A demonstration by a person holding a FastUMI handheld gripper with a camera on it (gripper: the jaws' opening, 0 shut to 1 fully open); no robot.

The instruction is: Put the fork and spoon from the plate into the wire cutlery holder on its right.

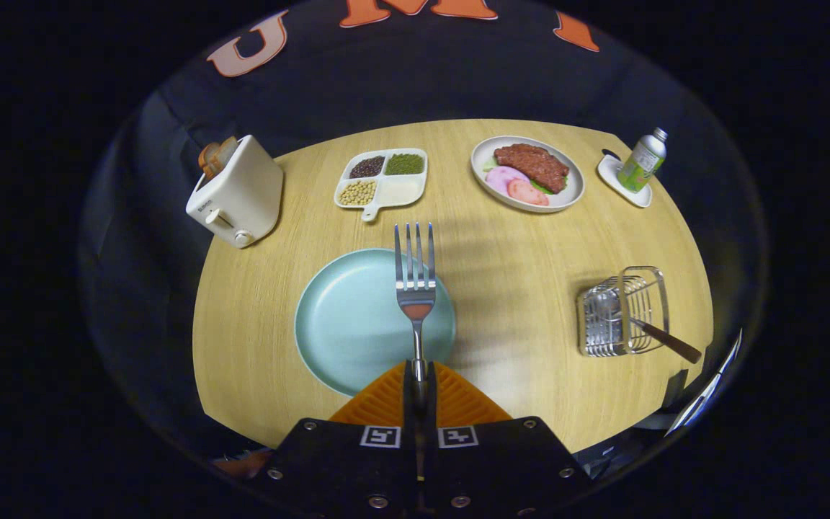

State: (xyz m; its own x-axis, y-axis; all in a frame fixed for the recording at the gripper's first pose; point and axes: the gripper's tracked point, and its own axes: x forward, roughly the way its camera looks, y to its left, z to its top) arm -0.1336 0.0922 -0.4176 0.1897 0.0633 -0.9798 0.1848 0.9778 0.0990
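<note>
One item left: gripper (418, 382) clamped on the fork (416, 288) handle, tines far out over the plate (357, 324). Thin grip may pivot. Wire cutlery holder (624, 311), right, already has the spoon (663, 339) slanting out; snag risk.

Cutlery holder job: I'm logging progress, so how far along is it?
Done: the spoon lies in the wire holder, its handle sticking out. In hand: the gripper is shut on the fork, held above the bare blue plate. Left: carry the fork right into the holder.
</note>
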